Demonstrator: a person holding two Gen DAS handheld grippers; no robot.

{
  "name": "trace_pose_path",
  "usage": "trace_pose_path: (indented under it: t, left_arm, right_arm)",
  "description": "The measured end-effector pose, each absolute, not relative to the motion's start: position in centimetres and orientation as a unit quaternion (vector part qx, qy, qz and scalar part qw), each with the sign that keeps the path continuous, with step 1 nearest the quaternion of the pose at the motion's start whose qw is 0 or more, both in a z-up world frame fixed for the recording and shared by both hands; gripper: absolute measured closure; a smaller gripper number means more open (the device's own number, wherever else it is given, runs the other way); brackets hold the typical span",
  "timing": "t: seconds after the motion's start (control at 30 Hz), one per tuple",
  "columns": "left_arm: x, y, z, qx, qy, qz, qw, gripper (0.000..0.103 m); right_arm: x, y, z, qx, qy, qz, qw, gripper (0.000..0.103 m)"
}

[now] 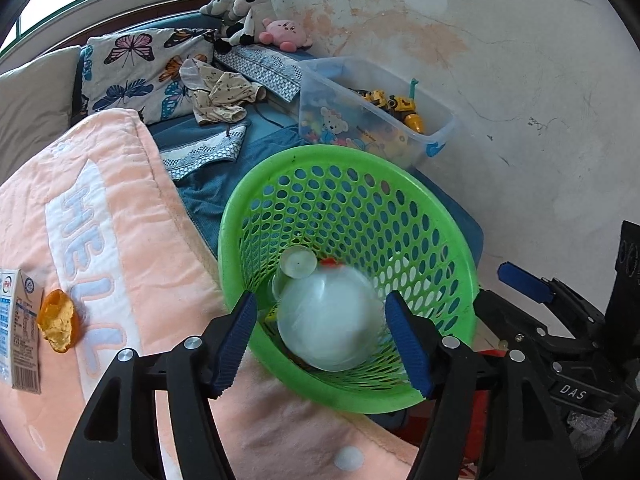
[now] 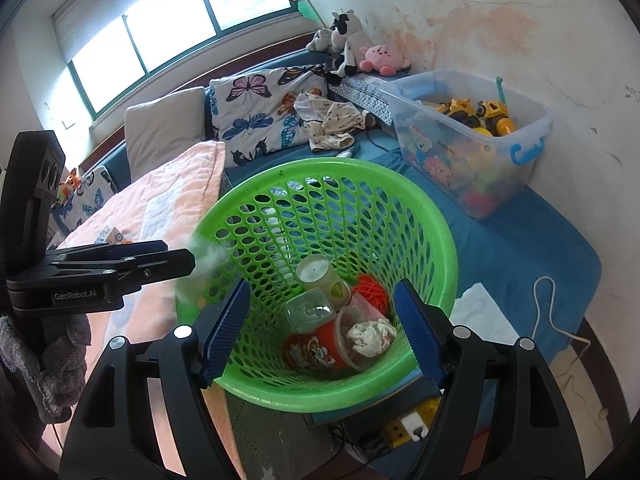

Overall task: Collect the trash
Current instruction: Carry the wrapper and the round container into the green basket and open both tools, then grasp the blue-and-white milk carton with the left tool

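Note:
A green perforated basket [image 1: 436, 216] [image 2: 424, 216] leans at the bed's edge. My left gripper [image 1: 320, 328] is open over its mouth, and a blurred clear plastic bottle [image 1: 324, 320] sits between the open fingers, over the basket. It shows as a pale blur at the left gripper's tip in the right wrist view [image 2: 204, 264]. My right gripper [image 2: 320, 324] is open and empty at the basket's near rim. In the basket lie a red cup [image 2: 316, 352] with crumpled paper [image 2: 370, 336], clear jars [image 2: 316, 276] and an orange net [image 2: 372, 290]. A milk carton [image 1: 18, 328] and an orange peel [image 1: 58, 320] lie on the pink blanket [image 1: 132, 240].
A clear toy box [image 2: 472, 140] stands on the blue sheet by the stained wall. Pillows [image 1: 136, 68], baby clothes [image 1: 220, 96] and plush toys [image 1: 256, 16] lie at the bed's head. A power strip [image 2: 408, 424] and a white cable [image 2: 548, 308] are near the basket.

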State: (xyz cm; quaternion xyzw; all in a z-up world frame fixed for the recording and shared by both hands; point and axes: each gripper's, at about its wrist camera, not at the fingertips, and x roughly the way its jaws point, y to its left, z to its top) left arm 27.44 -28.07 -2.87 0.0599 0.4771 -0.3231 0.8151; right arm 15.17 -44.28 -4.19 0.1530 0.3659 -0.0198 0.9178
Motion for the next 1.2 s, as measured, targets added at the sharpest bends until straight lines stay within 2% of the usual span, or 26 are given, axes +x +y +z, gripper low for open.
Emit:
trace_pose_path:
  t: [0.53,1.0,1.2]
  left_arm:
    - [26.3,-20.5,-0.7,0.070,0.443,-0.257,0.856,0.037]
    - [31.1,-8.7,-1.1,0.065,0.446,-0.112,0.885,0.037]
    - [33.0,-6.0,-2.2,0.059,0.454,-0.078,0.886,0.033]
  right_arm:
    - [15.2,-40.1,-2.7,0.139,0.356,0.018,0.924,0.028]
    - [17.7,-33.9,-1.2,0.108,0.354,0.078,0.926,0.027]
    - [18.8,-32.2,-1.3,0.096,0.358,0.093,0.924,0.027]
